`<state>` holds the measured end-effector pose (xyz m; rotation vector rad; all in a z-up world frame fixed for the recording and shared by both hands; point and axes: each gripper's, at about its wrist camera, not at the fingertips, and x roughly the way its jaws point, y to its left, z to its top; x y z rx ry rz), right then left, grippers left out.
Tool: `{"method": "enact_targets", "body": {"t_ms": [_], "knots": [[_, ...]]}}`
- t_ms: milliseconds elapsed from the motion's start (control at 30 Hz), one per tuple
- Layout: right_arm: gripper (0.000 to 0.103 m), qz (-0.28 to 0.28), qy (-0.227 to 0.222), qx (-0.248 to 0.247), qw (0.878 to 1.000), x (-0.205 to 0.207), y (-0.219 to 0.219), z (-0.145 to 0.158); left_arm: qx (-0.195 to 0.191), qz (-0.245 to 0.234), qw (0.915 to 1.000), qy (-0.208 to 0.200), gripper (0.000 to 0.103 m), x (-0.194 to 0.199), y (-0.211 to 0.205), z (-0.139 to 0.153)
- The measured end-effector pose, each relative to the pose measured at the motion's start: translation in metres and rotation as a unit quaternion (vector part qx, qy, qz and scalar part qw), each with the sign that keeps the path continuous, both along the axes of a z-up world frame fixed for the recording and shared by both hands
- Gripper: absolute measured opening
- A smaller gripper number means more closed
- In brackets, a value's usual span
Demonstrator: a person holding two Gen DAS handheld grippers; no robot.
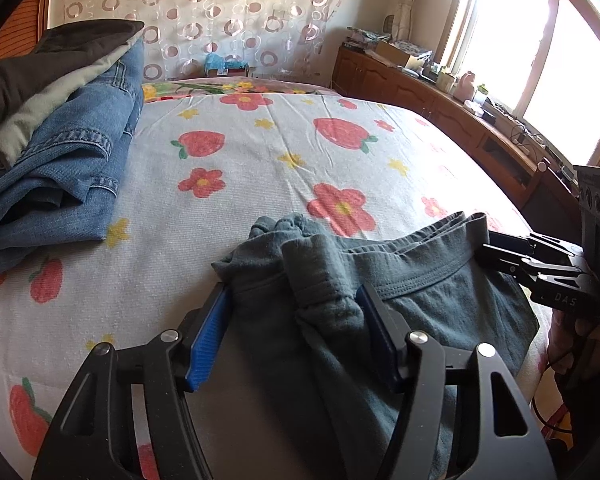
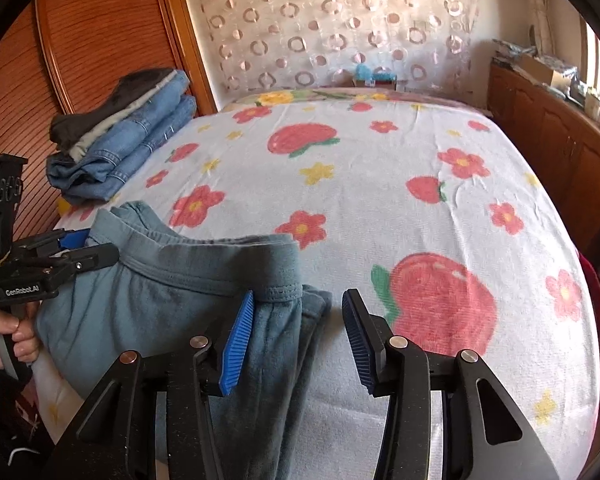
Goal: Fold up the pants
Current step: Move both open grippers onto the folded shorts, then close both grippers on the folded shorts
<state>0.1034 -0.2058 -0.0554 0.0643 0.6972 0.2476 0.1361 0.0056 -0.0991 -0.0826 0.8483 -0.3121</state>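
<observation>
Because both tools stand wide open around loose cloth, the fold could slip apart from here. The left hand-held gripper [image 1: 296,320] has its blue pads spread, with a bunched leg end of the grey-green pants [image 1: 420,280] lying between them, not pinched. The right hand-held gripper [image 2: 298,336] is likewise spread; the waistband corner of the pants [image 2: 172,292] sits against its left pad only, and bare sheet shows before its right pad. Neither holds anything.

The pants lie on the bed [image 2: 380,168] right at both tools' tips, waistband running across between them, the rest hanging back under the tools toward the near edge. My guess is that closing now on the left would catch only a lump of cuff, giving an uneven crease; on the right, the pad could nip one layer and drag the top away from the lower one. The overhanging weight may also pull the garment off the mattress.

Well ahead and to the left, a stack of folded jeans [image 2: 120,148] rests by the wooden headboard [image 2: 100,40]. Nothing lies between; the flowered sheet ahead is free.
</observation>
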Motion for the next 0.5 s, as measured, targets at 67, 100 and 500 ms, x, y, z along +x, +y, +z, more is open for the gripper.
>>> {"method": "enact_targets", "body": {"t_ms": [67,100,500], "knots": [[0.047,-0.002,0.001,-0.010,1.000,0.000,0.004,0.000,-0.001,0.000,1.0000,0.000,0.065,0.000,0.000,0.000],[0.047,-0.002,0.001,-0.017,1.000,0.000,0.006,0.001,0.000,0.000,1.0000,0.000,0.065,0.000,0.000,0.000],[0.024,0.029,-0.003,-0.033,0.999,0.001,0.017,0.000,-0.003,0.000,1.0000,0.000,0.065,-0.001,0.000,0.000]]}}
